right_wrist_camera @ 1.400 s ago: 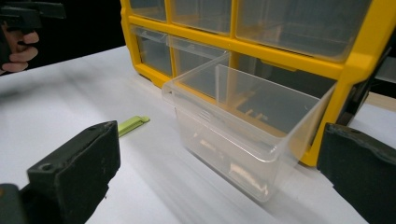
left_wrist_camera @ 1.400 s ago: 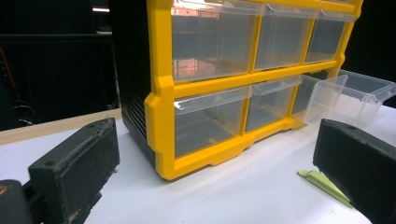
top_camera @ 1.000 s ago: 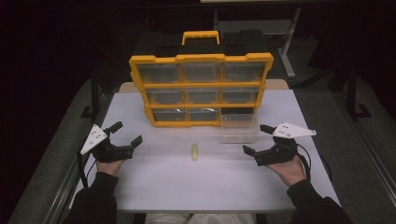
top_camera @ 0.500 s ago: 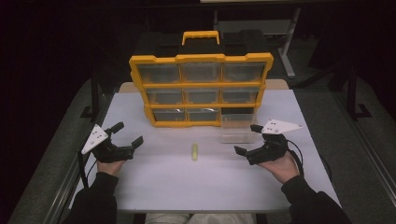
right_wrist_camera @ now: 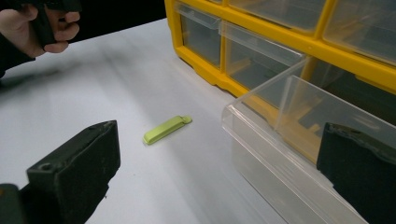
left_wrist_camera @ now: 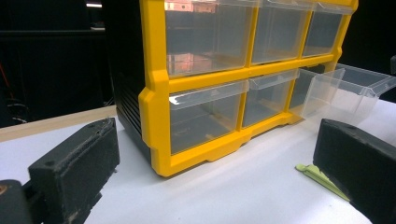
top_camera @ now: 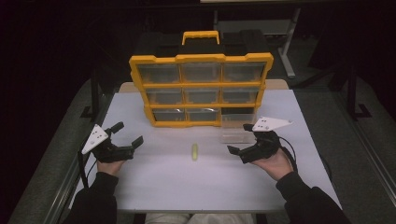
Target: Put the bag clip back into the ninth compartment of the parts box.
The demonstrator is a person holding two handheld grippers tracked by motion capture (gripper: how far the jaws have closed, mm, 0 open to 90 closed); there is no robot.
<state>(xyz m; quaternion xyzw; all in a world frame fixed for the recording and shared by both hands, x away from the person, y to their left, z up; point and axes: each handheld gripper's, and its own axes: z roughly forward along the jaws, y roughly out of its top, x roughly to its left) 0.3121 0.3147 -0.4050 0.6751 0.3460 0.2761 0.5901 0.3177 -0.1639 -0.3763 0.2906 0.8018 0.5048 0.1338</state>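
We have both tongs gaping and empty: the right tongs (top_camera: 243, 148) at about four o'clock on the worktop (top_camera: 154, 186), the left tongs (top_camera: 127, 141) at eight. The small green clip (top_camera: 194, 151) lies flat near the middle, at nine o'clock from the right tongs, with the pulled-out clear drawer (top_camera: 236, 129) just at their twelve. We should come in low, straddle the clip across its narrow width, and close gently so it doesn't skid.
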